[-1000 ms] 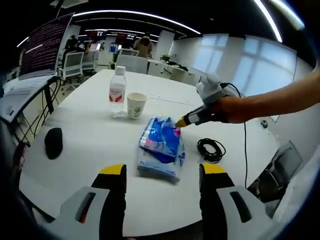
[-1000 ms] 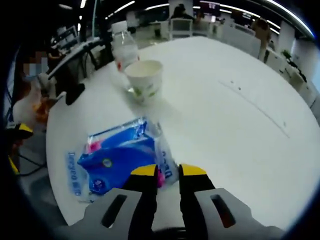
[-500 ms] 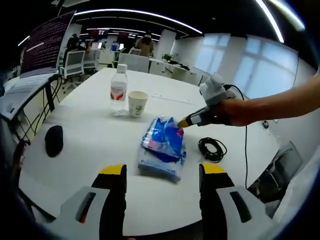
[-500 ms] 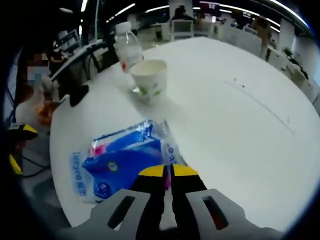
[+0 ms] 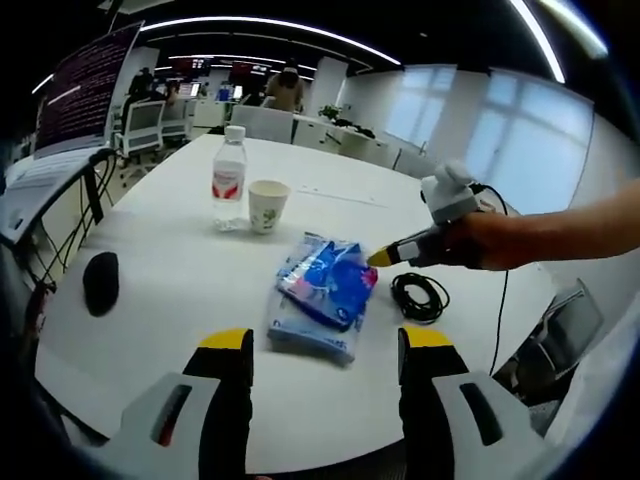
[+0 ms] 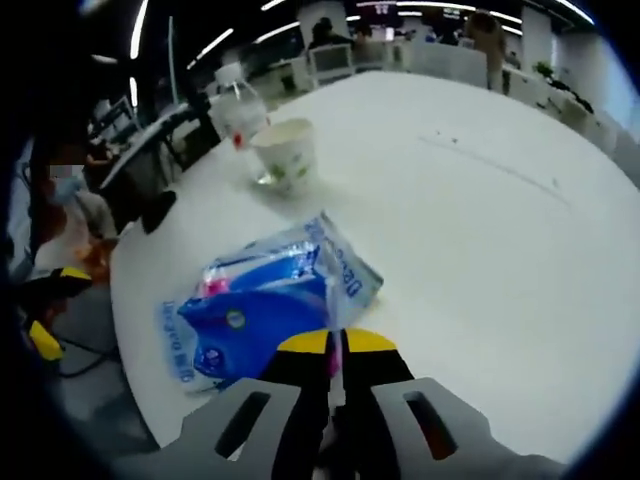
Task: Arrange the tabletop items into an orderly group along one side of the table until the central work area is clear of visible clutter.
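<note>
Lifted at one edge since a second ago, the blue tissue pack (image 6: pixel 262 308) sits mid-bench (image 6: pixel 480 250), pinched by the right tool (image 6: pixel 337 343); the left tool (image 5: pixel 325 342) hovers, jaws apart.

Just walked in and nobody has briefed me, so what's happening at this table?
A person is tidying a white table with a hand-held gripper in each hand. The right hand-held gripper is shut on the edge of a blue tissue pack, which looks raised at that corner. The left hand-held gripper is open and holds nothing, near the table's edge. A water bottle and a paper cup stand together farther back. A black mouse and a coiled black cable lie apart from them.
</note>
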